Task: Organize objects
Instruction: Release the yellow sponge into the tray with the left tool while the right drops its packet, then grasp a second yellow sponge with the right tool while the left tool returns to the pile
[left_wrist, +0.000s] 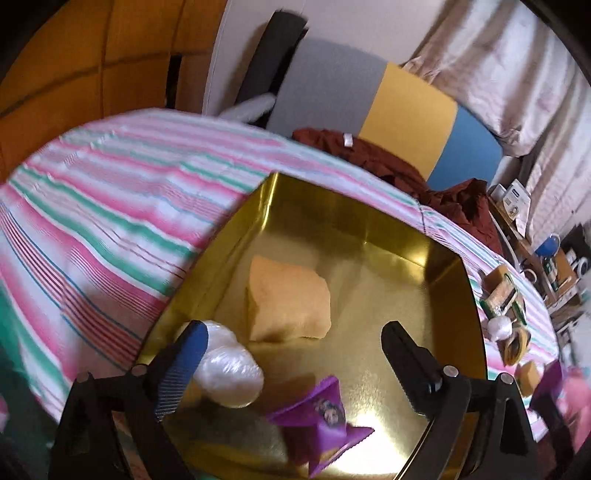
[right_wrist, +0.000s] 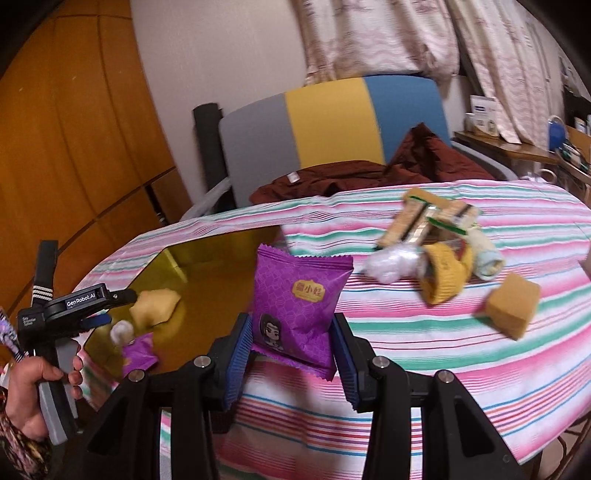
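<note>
Purple snack packet (right_wrist: 295, 310), crimped edges, cartoon figure and gold label, upright, clamped between blue pads of right gripper (right_wrist: 291, 354), above striped tablecloth (right_wrist: 443, 354), left gripper (left_wrist: 291, 354) spread wide, empty, over gold tray (left_wrist: 369, 236), second purple packet (left_wrist: 325, 417) between its fingers, untouched

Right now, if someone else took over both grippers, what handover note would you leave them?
Left gripper: open, empty, above the gold tin.
Right gripper: shut on a purple snack packet, held over the striped tablecloth beside the tin.
Done: the tin holds a yellow sponge block, a white plastic-wrapped ball and another purple packet.
Left: drop the held packet in, then collect the pile on the cloth: wrapped bars, a white wrapped ball, a yellow wrapped item and a sponge block.
</note>
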